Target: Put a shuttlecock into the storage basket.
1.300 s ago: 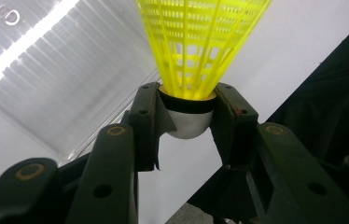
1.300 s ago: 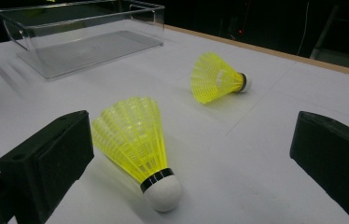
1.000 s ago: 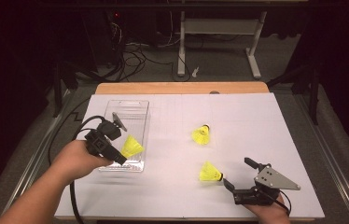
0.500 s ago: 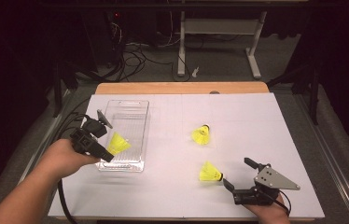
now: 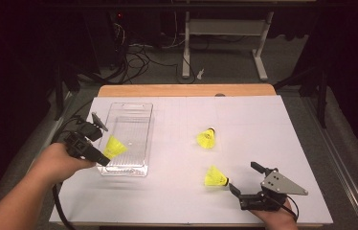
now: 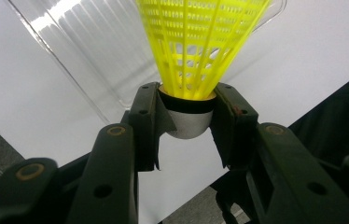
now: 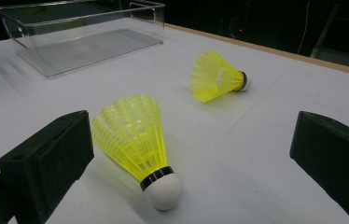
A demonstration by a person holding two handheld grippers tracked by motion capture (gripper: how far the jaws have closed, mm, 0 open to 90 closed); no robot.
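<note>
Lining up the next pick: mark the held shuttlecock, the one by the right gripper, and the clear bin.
Held shuttlecock (image 6: 189,122), left gripper view, on its cork base.
Near shuttlecock (image 7: 133,135), right gripper view, on its yellow skirt.
Clear bin (image 5: 128,105), high view, on its far rim.

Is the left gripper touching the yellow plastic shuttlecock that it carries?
Touching. In the left gripper view, the left gripper has both black jaws pressed against the white cork base of the yellow plastic shuttlecock.

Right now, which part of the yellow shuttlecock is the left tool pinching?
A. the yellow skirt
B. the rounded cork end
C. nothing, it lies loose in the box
B: in the left gripper view, the left tool is shut on the shuttlecock at its rounded cork end.
</note>
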